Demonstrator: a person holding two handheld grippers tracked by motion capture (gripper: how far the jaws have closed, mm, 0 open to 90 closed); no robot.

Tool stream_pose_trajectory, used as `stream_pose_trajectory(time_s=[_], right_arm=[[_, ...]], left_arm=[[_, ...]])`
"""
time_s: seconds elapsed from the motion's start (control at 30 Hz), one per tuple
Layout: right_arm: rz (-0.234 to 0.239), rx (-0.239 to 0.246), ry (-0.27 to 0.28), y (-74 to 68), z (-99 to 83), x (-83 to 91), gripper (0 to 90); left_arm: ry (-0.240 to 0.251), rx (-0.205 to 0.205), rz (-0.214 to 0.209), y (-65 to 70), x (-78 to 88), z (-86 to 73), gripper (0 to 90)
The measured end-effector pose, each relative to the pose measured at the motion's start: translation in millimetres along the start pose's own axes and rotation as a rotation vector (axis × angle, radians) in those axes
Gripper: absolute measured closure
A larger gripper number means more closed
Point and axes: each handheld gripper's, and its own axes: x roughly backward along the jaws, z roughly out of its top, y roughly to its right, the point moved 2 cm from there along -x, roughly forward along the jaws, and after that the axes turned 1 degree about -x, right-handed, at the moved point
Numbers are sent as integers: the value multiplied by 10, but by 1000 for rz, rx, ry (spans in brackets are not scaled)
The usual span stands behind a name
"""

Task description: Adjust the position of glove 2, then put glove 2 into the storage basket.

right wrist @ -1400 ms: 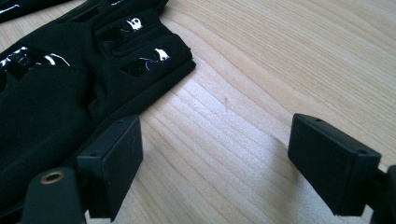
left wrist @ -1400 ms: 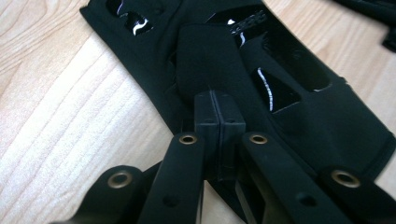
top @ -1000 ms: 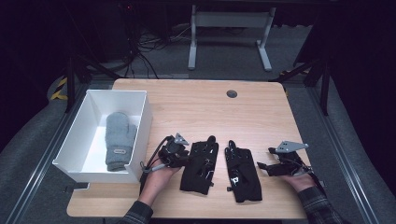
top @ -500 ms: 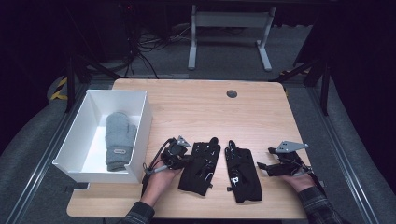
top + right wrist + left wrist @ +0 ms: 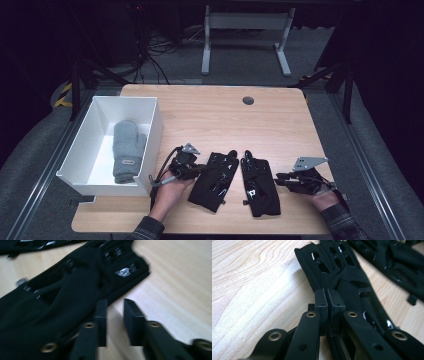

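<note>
As fingers of the left gripper (image 5: 327, 293) clenched one black glove (image 5: 342, 272), the right gripper (image 5: 115, 305), fingers just closing on nothing, likely needed the other glove (image 5: 62, 297) just beside them.

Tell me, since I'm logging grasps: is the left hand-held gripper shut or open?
Shut. In its own view the left hand-held gripper has its two jaws pressed together at the edge of the left black glove.

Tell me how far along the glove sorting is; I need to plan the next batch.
Done: one grey mitten lies in the white bin. In hand: the left gripper is shut on the edge of the left black glove; the right gripper has just been closing beside the right black glove, a gap between its jaws, nothing gripped. Left: both black gloves lie on the table, outside the bin.
</note>
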Motion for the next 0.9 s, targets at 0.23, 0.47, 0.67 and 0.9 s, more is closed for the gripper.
stream_pose_trajectory(time_s=[0.23,0.47,0.67,0.9], right_arm=[[86,28,-12,-122,-21,-9,900],[111,44,-21,-188,25,-77,900],[115,47,-11,-195,71,-124,900],[112,60,4,-215,190,-232,900]], left_arm=[[46,22,-45,25,50,29,883],[87,33,-58,12,92,78,892],[154,64,-74,-41,138,159,895],[214,44,-103,34,205,289,895]])
